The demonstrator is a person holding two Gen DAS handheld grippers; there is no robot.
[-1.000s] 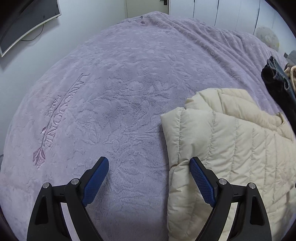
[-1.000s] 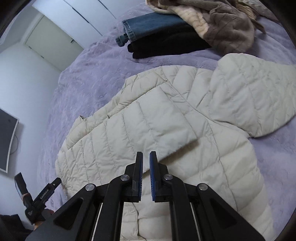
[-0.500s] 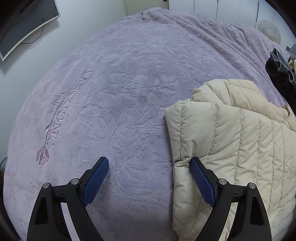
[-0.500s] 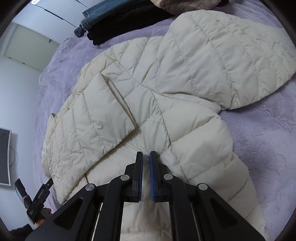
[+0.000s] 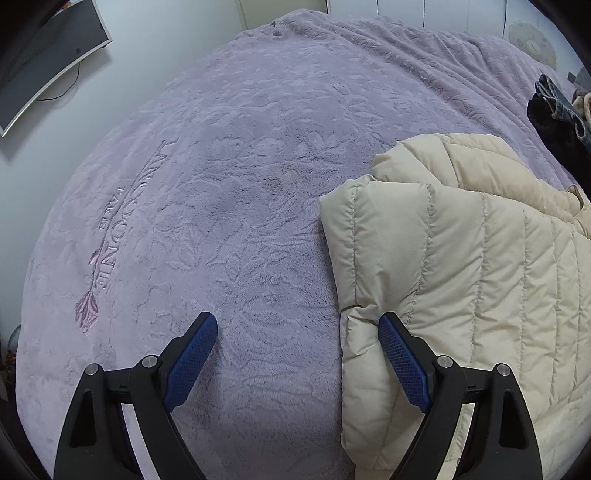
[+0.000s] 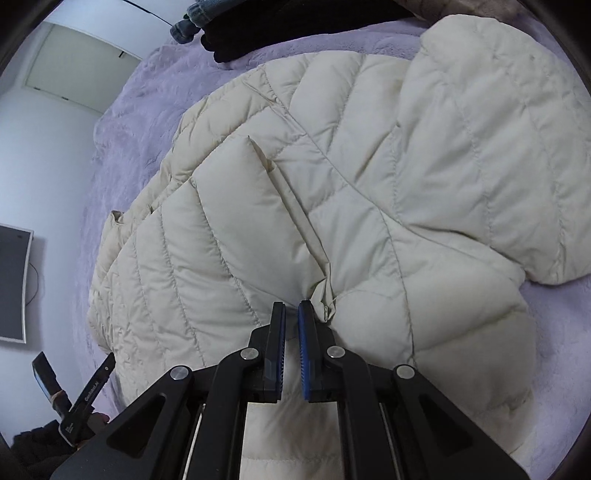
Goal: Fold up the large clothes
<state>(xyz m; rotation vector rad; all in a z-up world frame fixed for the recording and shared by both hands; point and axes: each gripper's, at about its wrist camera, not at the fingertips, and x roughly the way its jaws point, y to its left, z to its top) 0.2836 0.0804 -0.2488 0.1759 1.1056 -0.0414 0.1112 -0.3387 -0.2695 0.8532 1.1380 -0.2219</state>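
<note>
- While the left gripper (image 5: 297, 332) hangs over the bed (image 5: 229, 206) with its jaws spread wide, one blue ribbed pad sits above bare blanket and the other above the folded edge of the cream jacket (image 5: 461, 280); nothing is pinched between them.
- The right gripper (image 6: 291, 308) has its jaws almost pressed together, only a narrow slit between the blue pads and no cloth in that slit; its tips sit just above the jacket (image 6: 332, 206), beside a bunched crease near the front opening.
- The jacket is a puffy quilted one, stitched in angled channels, lying spread on the bed with one sleeve (image 6: 487, 147) out to the side.
- The bed's lilac blanket is plush, embossed with leafy swirls.
- Embroidered letters (image 5: 107, 240) on the blanket end in "ONE" with "PARIS" beside them; the first letters cannot be made out.
- Folded jeans (image 6: 192, 20) and dark clothes (image 6: 251, 40) lie beyond the jacket.
- A curved monitor (image 5: 48, 55) hangs on the wall.
</note>
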